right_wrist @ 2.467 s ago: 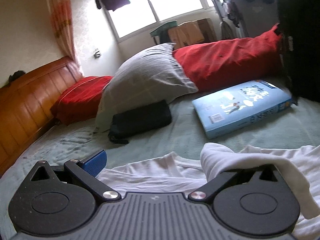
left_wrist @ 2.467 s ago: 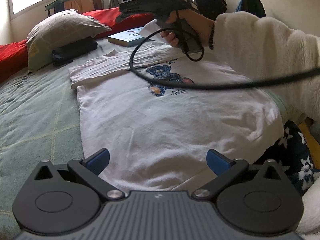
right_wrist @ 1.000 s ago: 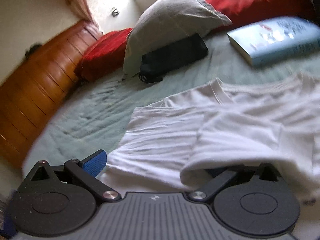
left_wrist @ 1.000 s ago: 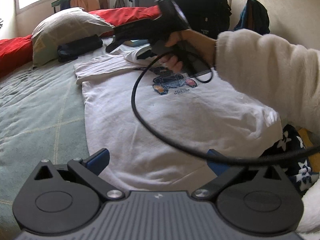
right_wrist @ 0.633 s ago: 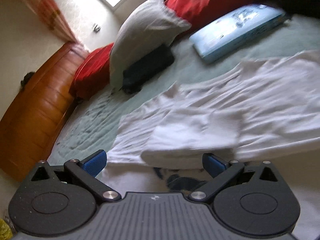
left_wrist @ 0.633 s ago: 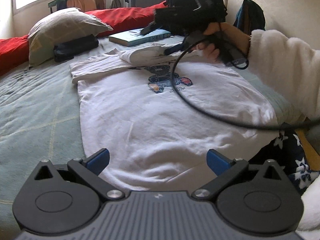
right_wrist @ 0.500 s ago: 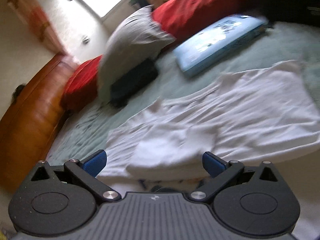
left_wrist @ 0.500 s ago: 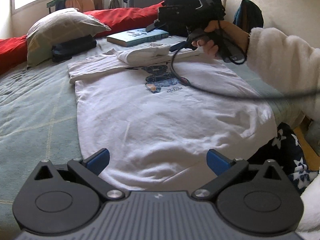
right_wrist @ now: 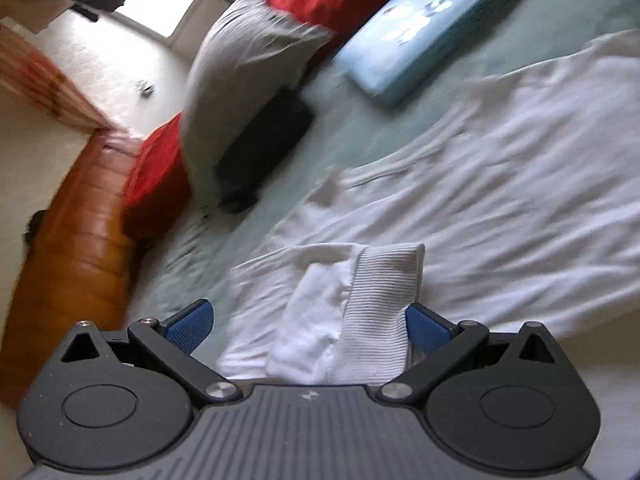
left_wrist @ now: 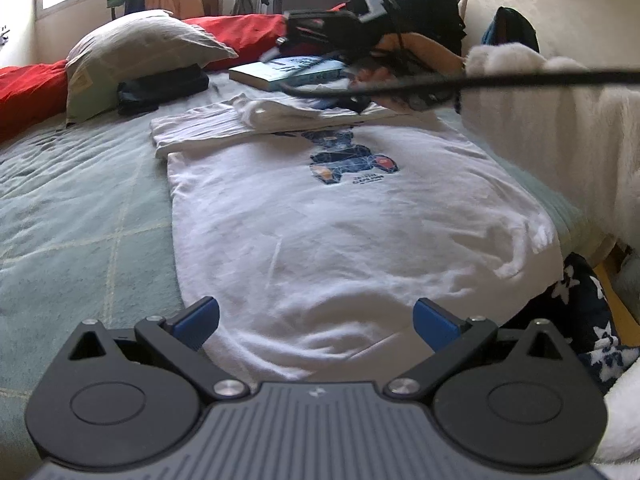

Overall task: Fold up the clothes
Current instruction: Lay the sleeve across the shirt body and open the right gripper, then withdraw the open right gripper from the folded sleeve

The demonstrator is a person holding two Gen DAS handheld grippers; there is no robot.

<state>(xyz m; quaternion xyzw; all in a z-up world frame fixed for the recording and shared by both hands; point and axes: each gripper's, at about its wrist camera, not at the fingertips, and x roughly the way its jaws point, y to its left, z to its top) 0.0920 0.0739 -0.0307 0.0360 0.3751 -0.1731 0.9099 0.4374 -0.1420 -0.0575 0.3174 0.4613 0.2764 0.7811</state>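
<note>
A white T-shirt (left_wrist: 320,220) with a blue chest print lies flat on the green bedspread (left_wrist: 80,208). Its near hem sits just ahead of my left gripper (left_wrist: 316,320), which hovers open and holds nothing. One sleeve (left_wrist: 276,114) is folded inward across the shoulder area. A hand holds my right gripper (left_wrist: 304,28) above that fold, blurred. In the right wrist view the right gripper (right_wrist: 308,326) is open. The folded sleeve's ribbed cuff (right_wrist: 376,300) lies on the shirt (right_wrist: 520,200) between the spread fingers, its edge against the right fingertip (right_wrist: 428,330).
A grey pillow (left_wrist: 136,52), red bolster (left_wrist: 240,36), black pouch (left_wrist: 160,88) and blue book (left_wrist: 288,70) lie beyond the collar. A wooden headboard (right_wrist: 72,248) stands far left. A fluffy white sleeve (left_wrist: 560,120) and black cable (left_wrist: 520,78) cross the right side. Dark star-patterned cloth (left_wrist: 592,320) sits at the bed's right edge.
The right gripper carried the sleeve, draped over its right finger, in across the shirt and laid it down; the finger is now bare. The left gripper has barely moved.
</note>
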